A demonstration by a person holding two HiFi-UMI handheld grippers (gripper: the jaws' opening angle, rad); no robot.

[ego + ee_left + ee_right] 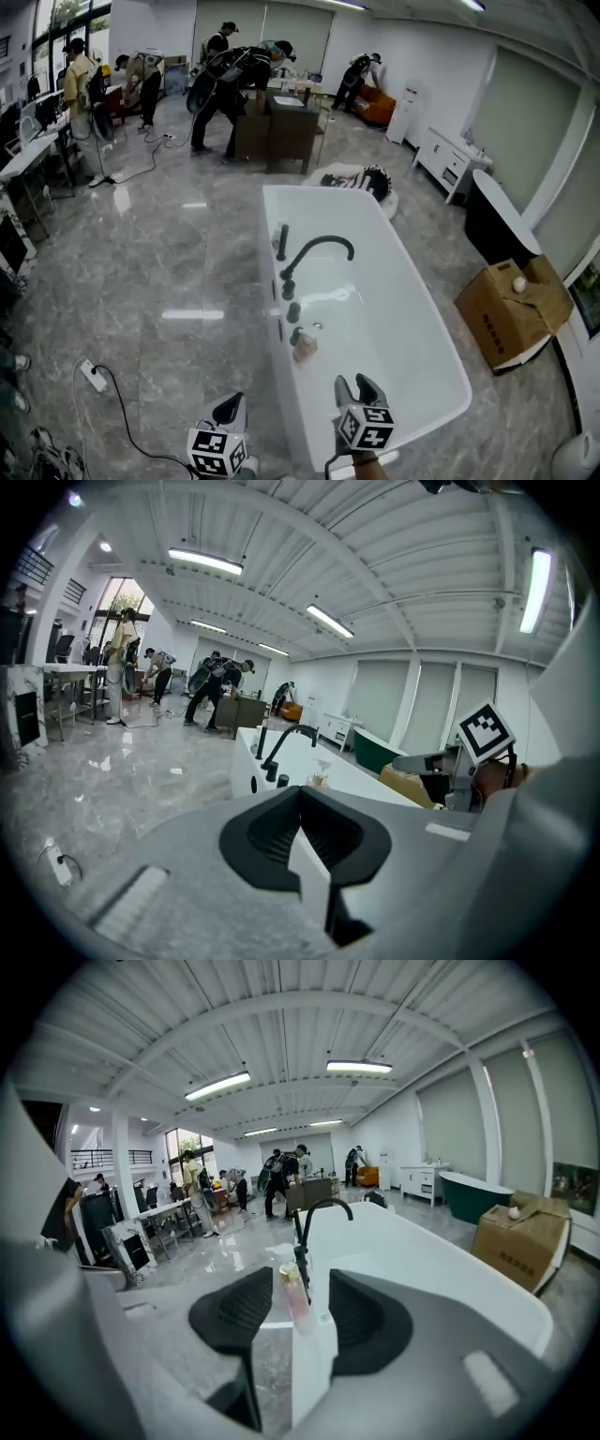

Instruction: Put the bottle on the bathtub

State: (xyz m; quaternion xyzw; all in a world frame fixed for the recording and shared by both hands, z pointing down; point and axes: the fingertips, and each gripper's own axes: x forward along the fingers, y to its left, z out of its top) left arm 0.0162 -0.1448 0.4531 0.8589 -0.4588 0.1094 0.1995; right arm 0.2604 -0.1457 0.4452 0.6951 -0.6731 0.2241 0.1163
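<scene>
The white bathtub (433,330) fills the middle of the head view, with a black arched faucet (314,249) on its left rim. A small pinkish bottle (305,347) with a gold cap stands upright on that rim, just near the faucet knobs. My right gripper (356,384) hovers over the tub's near end, open and empty. In the right gripper view the bottle (292,1296) shows through the gap between the pads, some way ahead. My left gripper (232,405) is over the floor left of the tub, shut on nothing; its view also shows the bottle (320,778).
A cardboard box (511,314) and a dark green tub (502,220) stand to the right. A power strip with cable (94,375) lies on the floor at left. Several people work around a dark desk (281,127) at the back. A striped bag (361,180) sits beyond the tub.
</scene>
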